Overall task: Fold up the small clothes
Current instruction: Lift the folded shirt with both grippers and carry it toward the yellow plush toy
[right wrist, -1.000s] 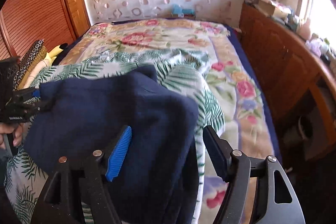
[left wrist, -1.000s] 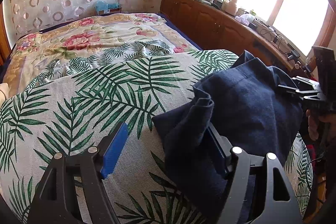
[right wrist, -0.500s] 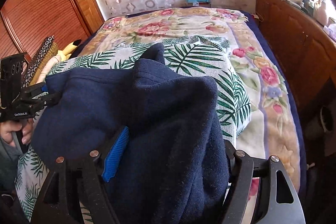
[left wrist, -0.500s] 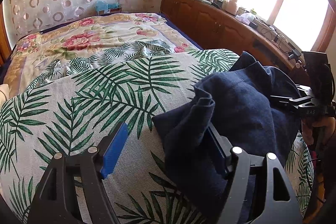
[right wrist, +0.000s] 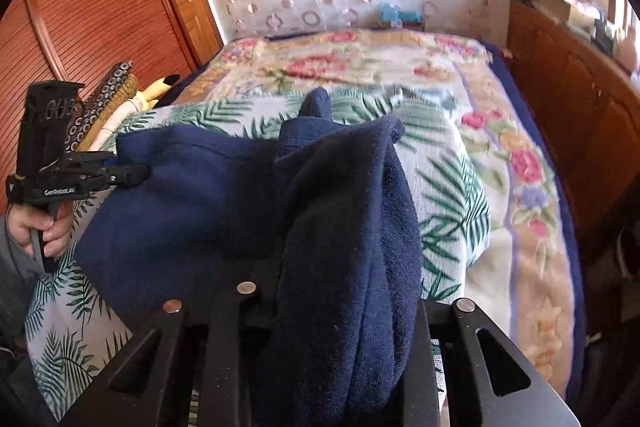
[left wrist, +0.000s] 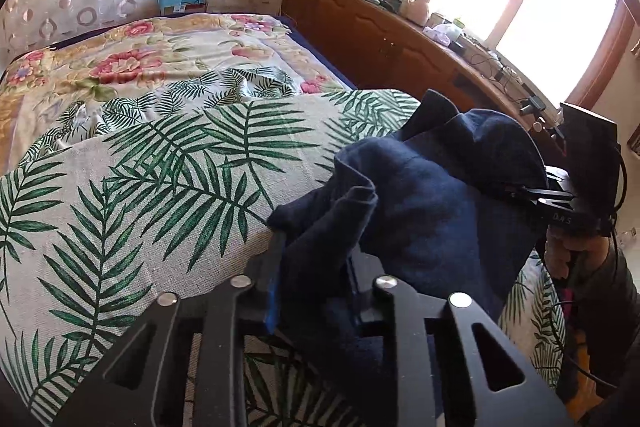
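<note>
A navy blue garment [left wrist: 432, 195] lies bunched at the near edge of the bed, on the palm-leaf sheet [left wrist: 160, 187]. My left gripper [left wrist: 316, 279] holds its left corner: the jaws are closing, and the blue pad and its opposite finger press a fold of cloth. In the right wrist view the garment [right wrist: 208, 195] spreads leftward, and a thick roll of it fills my right gripper [right wrist: 344, 291]. Those jaws are closing too, with the fingertips buried in cloth. Each gripper shows in the other's view, the right gripper [left wrist: 520, 193] and the left gripper [right wrist: 120, 175], both at the garment's edges.
A floral blanket [left wrist: 140, 59] covers the far half of the bed. A cluttered wooden cabinet [left wrist: 380, 39] runs along the right under the window. Wooden wardrobe doors [right wrist: 92, 7] and stacked pillows [right wrist: 120, 91] stand left. A person's hand [right wrist: 52, 227] grips the left handle.
Both grippers' jaws have narrowed from wide apart to pinching the navy cloth. The right gripper has pushed into the garment, and cloth now bunches between its fingers.
</note>
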Tool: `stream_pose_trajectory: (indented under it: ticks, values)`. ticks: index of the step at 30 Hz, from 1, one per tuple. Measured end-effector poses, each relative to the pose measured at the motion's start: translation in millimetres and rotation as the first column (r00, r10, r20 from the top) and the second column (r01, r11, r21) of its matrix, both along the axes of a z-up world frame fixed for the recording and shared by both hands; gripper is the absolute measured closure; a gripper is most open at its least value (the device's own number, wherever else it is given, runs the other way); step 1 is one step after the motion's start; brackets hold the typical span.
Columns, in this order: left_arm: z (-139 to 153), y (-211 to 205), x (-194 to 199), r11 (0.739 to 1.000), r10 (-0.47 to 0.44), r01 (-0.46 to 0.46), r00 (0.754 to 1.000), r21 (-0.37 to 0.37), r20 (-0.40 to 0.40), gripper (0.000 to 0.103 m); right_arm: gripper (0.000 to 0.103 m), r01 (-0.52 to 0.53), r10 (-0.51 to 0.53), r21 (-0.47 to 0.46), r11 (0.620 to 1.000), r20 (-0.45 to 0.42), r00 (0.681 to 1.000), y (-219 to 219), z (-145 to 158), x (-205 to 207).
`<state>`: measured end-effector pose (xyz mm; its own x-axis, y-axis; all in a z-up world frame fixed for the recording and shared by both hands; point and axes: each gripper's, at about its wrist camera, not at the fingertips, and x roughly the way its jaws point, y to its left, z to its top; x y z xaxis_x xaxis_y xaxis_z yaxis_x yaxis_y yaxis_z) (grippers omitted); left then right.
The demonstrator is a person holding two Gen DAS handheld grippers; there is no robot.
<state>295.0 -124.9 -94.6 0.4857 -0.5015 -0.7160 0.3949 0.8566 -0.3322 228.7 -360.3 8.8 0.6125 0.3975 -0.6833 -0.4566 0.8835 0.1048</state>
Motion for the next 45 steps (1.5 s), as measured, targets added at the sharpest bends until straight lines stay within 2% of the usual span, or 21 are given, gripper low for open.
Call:
stream_pose_trajectory:
  ticks: [2, 7, 13, 18, 22, 27, 33, 37, 41, 45]
  values:
    - [8, 1, -7, 1.000, -0.005, 0.005, 1.000, -0.008, 0.025, 0.085, 0.079, -0.002, 0.002, -0.005, 1.000, 0.035, 0.999, 2, 8, -6]
    - [43, 9, -31, 0.999, 0.007, 0.000, 0.992, -0.053, 0.124, 0.086, 0.080, -0.021, 0.024, -0.026, 0.999, 0.136, 0.990, 15, 33, -21]
    - [86, 42, -60, 0.995, 0.084, -0.071, 0.968, -0.064, 0.236, 0.086, 0.080, -0.078, 0.084, -0.035, 0.996, 0.218, 0.972, 39, 63, -25]
    - [106, 83, -83, 0.986, 0.164, -0.159, 0.940, -0.043, 0.298, 0.086, 0.080, -0.176, 0.192, -0.084, 0.981, 0.262, 0.946, 90, 79, -21]
    - [112, 127, -99, 0.966, 0.254, -0.253, 0.911, -0.045, 0.326, 0.086, 0.080, -0.260, 0.286, -0.127, 0.957, 0.284, 0.915, 141, 87, -15]
    - [114, 183, -122, 0.927, 0.372, -0.364, 0.862, -0.091, 0.345, 0.086, 0.080, -0.359, 0.396, -0.174, 0.917, 0.300, 0.868, 207, 98, -3]
    - [111, 239, -153, 0.858, 0.508, -0.494, 0.778, -0.140, 0.371, 0.086, 0.080, -0.449, 0.508, -0.243, 0.860, 0.316, 0.802, 286, 110, 19]
    - [102, 268, -170, 0.806, 0.586, -0.565, 0.721, -0.174, 0.370, 0.086, 0.080, -0.499, 0.588, -0.324, 0.804, 0.308, 0.748, 339, 112, 42]
    - [91, 290, -183, 0.768, 0.638, -0.601, 0.691, -0.221, 0.340, 0.086, 0.080, -0.537, 0.655, -0.388, 0.749, 0.306, 0.691, 394, 107, 59]
    - [68, 309, -185, 0.727, 0.684, -0.658, 0.669, -0.196, 0.291, 0.086, 0.080, -0.569, 0.683, -0.391, 0.723, 0.285, 0.672, 428, 92, 79]
